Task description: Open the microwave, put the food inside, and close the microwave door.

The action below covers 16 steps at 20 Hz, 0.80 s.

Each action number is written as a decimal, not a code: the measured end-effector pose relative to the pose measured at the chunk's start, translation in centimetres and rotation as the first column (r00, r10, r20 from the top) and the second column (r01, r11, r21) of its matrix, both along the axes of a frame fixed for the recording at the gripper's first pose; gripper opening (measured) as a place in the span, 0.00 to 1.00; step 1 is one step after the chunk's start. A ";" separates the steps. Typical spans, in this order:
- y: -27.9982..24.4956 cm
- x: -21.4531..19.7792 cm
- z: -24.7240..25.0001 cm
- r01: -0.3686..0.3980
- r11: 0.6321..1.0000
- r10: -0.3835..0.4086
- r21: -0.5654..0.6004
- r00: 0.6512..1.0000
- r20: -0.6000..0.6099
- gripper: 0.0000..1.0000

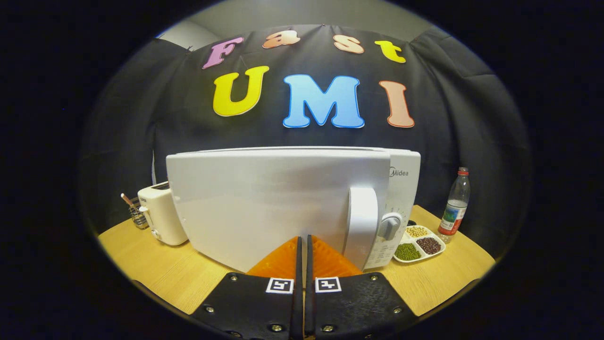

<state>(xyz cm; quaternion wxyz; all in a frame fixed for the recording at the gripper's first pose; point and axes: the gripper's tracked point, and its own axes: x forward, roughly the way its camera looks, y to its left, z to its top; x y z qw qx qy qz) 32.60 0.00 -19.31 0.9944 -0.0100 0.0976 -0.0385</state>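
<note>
Your gripper point(302, 243) has its fingers pressed together on nothing, tips close to the shut microwave door point(264, 203). The door's upright handle point(362, 226) stands just right of the fingertips. The sectioned dish of beans point(420, 243) sits beyond, right of the microwave.

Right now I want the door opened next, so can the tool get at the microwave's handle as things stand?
Probably yes. The tool is shut, holding nothing, just before the microwave door; the handle stands just beside the fingertips with nothing between. The fingers would need to open first.
</note>
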 end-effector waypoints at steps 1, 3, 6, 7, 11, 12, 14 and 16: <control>-0.2 0.8 0.2 0.008 1.000 -0.008 -0.001 1.000 0.003 0.03; -0.7 2.2 0.5 0.029 1.000 -0.029 0.000 1.000 0.008 0.02; -0.3 3.0 1.2 0.038 0.998 -0.036 -0.042 0.998 0.042 0.03; -0.2 3.1 1.4 0.043 0.993 -0.035 -0.107 0.997 0.070 0.03; -0.7 3.8 1.0 0.063 0.992 -0.057 -0.105 0.996 0.062 0.09; -0.4 4.0 0.9 0.067 0.992 -0.062 -0.106 0.997 0.054 0.09; -0.3 3.4 0.7 0.061 0.994 -0.057 -0.094 0.997 0.043 0.10; -0.6 2.7 0.7 0.051 0.998 -0.051 -0.045 0.999 0.009 0.10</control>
